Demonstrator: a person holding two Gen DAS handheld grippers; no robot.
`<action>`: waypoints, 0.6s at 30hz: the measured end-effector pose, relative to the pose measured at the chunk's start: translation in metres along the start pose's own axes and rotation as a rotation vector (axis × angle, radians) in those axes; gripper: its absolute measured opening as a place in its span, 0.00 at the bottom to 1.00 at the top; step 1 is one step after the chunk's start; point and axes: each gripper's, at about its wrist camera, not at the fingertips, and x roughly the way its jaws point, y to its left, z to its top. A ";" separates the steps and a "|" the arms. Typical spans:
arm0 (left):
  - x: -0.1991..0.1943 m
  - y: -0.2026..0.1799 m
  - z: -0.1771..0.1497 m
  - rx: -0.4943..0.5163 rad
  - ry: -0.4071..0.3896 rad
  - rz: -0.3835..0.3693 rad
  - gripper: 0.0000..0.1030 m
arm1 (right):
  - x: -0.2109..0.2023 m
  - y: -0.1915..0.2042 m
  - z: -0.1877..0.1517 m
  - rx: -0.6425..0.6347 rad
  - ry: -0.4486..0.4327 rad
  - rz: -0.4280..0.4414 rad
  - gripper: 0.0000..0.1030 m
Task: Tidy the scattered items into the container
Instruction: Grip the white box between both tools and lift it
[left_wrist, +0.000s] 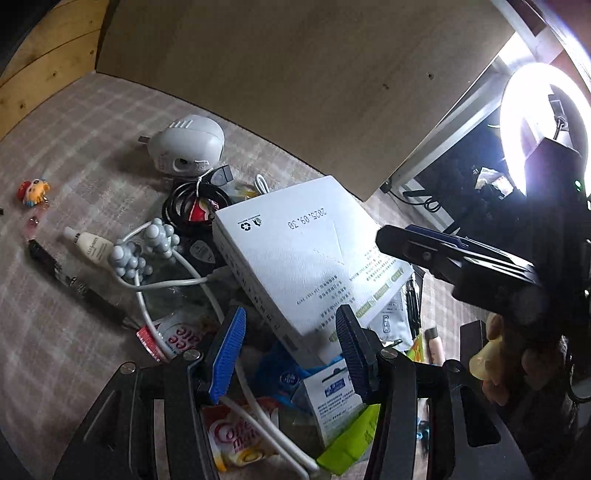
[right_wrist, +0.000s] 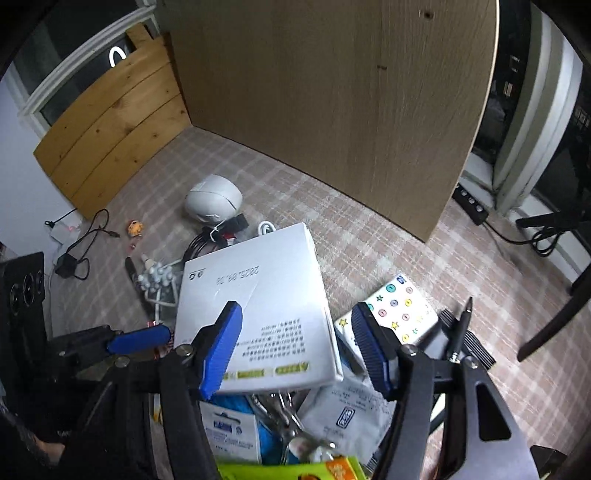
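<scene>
A white cardboard box (left_wrist: 303, 251) (right_wrist: 258, 295) lies tilted, printed underside up, on a pile of clutter. My left gripper (left_wrist: 290, 321) is open, with the box's near corner between its blue pads and a gap on the left side. My right gripper (right_wrist: 295, 308) hangs open over the box's near right edge, and its pads press on nothing. Around the box lie a white rounded device (left_wrist: 188, 147), a black cable coil (left_wrist: 188, 206), a grey bead massager (left_wrist: 144, 247), a small bottle (left_wrist: 92, 245), sachets (left_wrist: 236, 439), a dotted notebook (right_wrist: 402, 306) and a black pen (right_wrist: 460, 336).
Everything rests on a plaid cloth (left_wrist: 74, 147). An upright wooden board (right_wrist: 332, 92) stands close behind the pile. A toy figure (left_wrist: 33, 192) lies far left, a charger and cable (right_wrist: 74, 254) beyond it. A ring light (left_wrist: 543, 122) glares at the right. A power strip (right_wrist: 472, 203) lies by the window.
</scene>
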 end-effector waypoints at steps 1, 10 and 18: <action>0.002 0.001 0.001 -0.006 0.005 -0.004 0.46 | 0.004 -0.001 0.001 0.005 0.008 0.005 0.59; 0.011 -0.002 0.007 -0.004 0.013 -0.024 0.47 | 0.030 -0.004 0.002 0.042 0.061 0.068 0.59; 0.009 -0.012 0.006 0.022 0.012 -0.015 0.50 | 0.019 -0.001 -0.006 0.062 0.034 0.053 0.58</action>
